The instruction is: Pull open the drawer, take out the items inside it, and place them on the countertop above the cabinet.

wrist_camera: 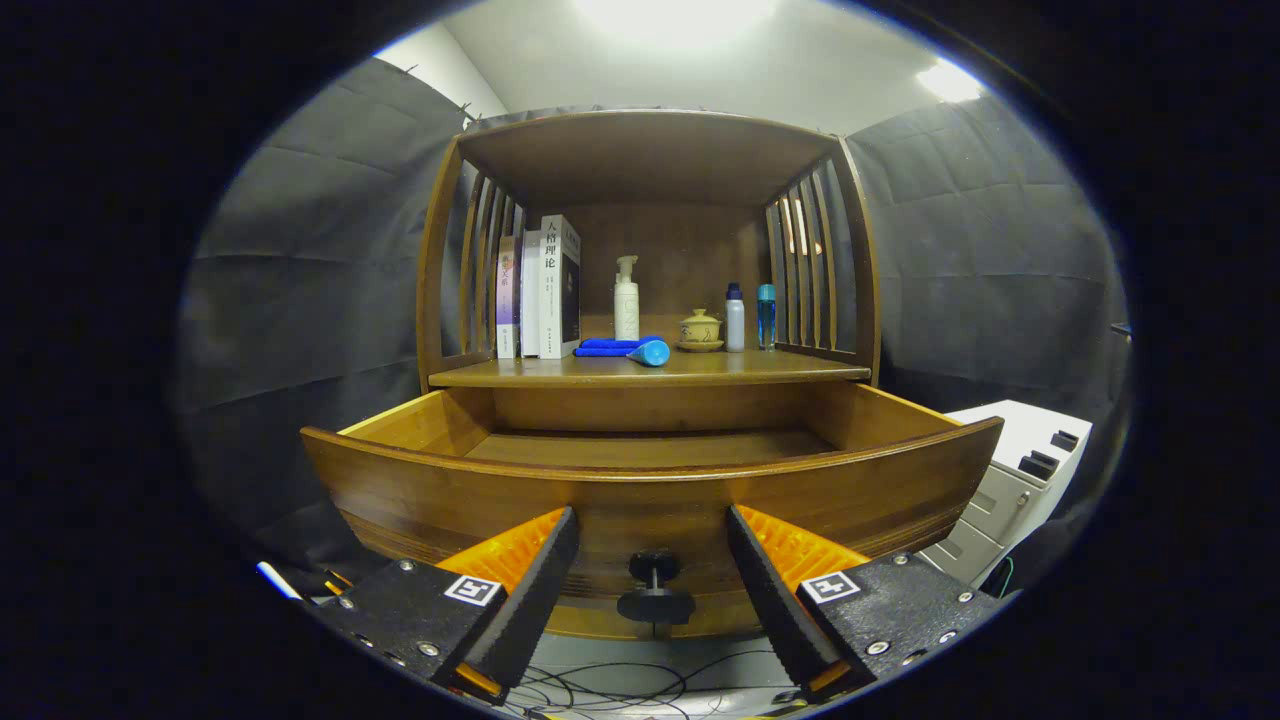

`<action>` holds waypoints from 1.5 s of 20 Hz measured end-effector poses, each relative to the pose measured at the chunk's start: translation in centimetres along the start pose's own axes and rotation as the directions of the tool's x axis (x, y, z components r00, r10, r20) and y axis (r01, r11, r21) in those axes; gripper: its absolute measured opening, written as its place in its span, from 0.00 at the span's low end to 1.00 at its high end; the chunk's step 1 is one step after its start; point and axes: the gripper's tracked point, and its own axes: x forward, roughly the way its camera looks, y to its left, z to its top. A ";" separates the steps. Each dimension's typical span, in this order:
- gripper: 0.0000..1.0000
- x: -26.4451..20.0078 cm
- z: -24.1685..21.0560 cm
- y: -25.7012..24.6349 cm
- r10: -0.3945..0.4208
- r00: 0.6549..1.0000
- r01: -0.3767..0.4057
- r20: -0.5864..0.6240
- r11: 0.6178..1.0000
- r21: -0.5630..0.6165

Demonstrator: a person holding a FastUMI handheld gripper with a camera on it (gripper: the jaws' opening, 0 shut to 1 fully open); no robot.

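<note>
The wooden cabinet (650, 250) stands directly ahead of the gripper, backed and flanked by dark cloth walls. Its upper section is an open shelf bay with slatted sides and a curved top board. The drawer (650, 480) beneath is pulled out toward the camera; its curved front panel spans the space just beyond the fingers. The visible part of the drawer floor is bare wood; the near part is hidden behind the front panel, so its contents cannot be judged there.

The countertop (560, 372) above the drawer carries several items. A row of upright books (545, 290) occupies the left end. Near the centre stand a white pump bottle (626, 300), a folded blue cloth (605, 347) and a blue cylindrical item (652, 352) lying on its side at the front edge. To the right are a small lidded cup on a saucer (700, 330), a white bottle (735, 320) and a blue bottle (766, 315). The front strip of the countertop is open at the right.

A pale filing unit (1010, 480) sits low to the right of the drawer, close to its corner. Loose cables (610, 690) lie on the floor under the drawer.

The gripper (652, 575) has its jaws wide apart and grips nothing. The black drawer knob (655, 590) sits between the fingers, touching neither.
</note>
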 end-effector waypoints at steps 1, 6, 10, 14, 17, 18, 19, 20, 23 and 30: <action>0.94 0.0 0.2 0.1 0.000 1.000 0.000 0.004 1.000 -0.021; 0.95 0.6 0.3 0.5 0.008 1.000 -0.009 -0.005 1.000 -0.028; 0.95 2.2 0.6 0.4 0.019 1.000 -0.019 -0.011 1.000 -0.018; 0.95 4.2 1.2 0.6 0.017 1.000 -0.017 -0.016 1.000 0.022; 0.95 5.6 1.6 1.0 0.003 1.000 -0.003 -0.009 1.000 0.020; 0.95 5.9 1.6 1.1 0.000 1.000 0.001 -0.014 1.000 0.013; 0.95 6.2 1.8 1.1 -0.001 1.000 0.001 -0.004 1.000 0.011; 0.95 6.5 1.7 1.1 0.000 1.000 0.000 -0.002 1.000 0.018; 0.95 7.9 1.9 1.1 0.002 1.000 -0.003 0.023 1.000 0.020; 0.95 11.9 2.2 1.0 0.012 0.999 -0.012 0.035 1.000 0.015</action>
